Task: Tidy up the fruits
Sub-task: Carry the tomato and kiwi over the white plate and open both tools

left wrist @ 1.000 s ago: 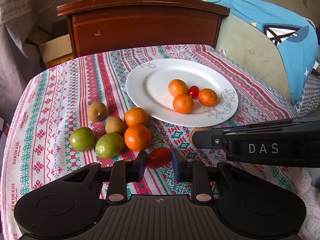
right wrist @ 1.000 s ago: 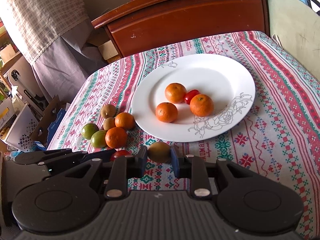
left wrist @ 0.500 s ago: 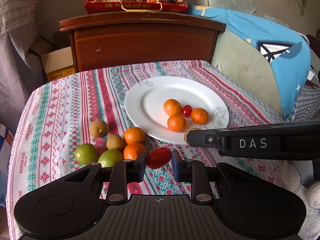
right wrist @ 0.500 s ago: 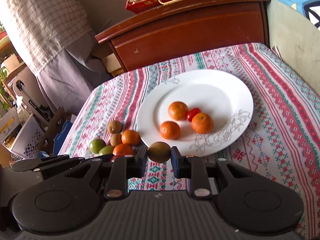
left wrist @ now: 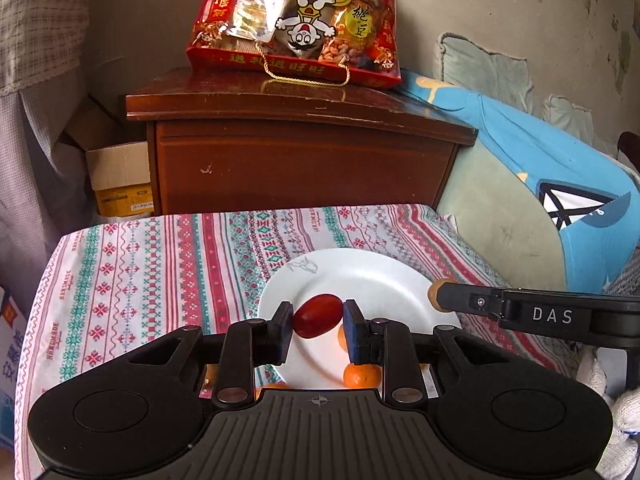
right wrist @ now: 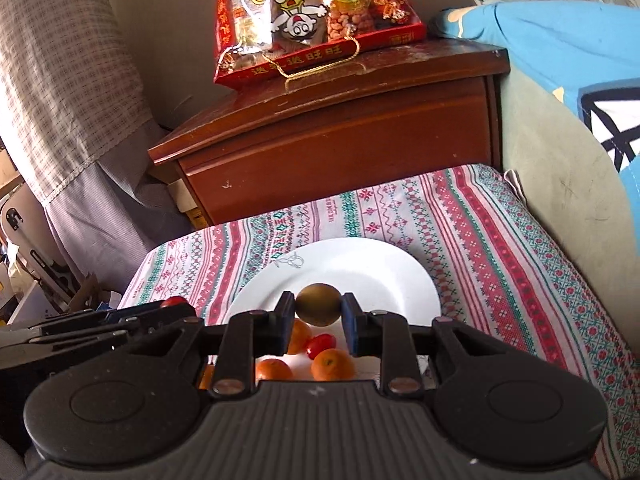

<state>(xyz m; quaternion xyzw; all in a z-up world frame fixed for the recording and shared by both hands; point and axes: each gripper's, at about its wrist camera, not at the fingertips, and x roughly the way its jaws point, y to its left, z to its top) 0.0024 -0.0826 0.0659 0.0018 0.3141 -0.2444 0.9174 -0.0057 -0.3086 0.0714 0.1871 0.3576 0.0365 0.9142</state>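
Note:
My left gripper is shut on a red cherry tomato and holds it in the air above the white plate. My right gripper is shut on a brown kiwi, also raised above the plate. On the plate lie small oranges and another red tomato. In the left wrist view the right gripper's finger reaches in from the right with the kiwi at its tip. The fruits on the cloth to the left are hidden behind the grippers.
The table has a striped patterned cloth. Behind it stands a wooden cabinet with a red snack bag on top. A blue and green cushion lies at the right. A cardboard box sits at the left.
Both grippers have risen and tilted up with their fruits, from table level to above the plate. The loose fruits on the cloth have dropped out of view.

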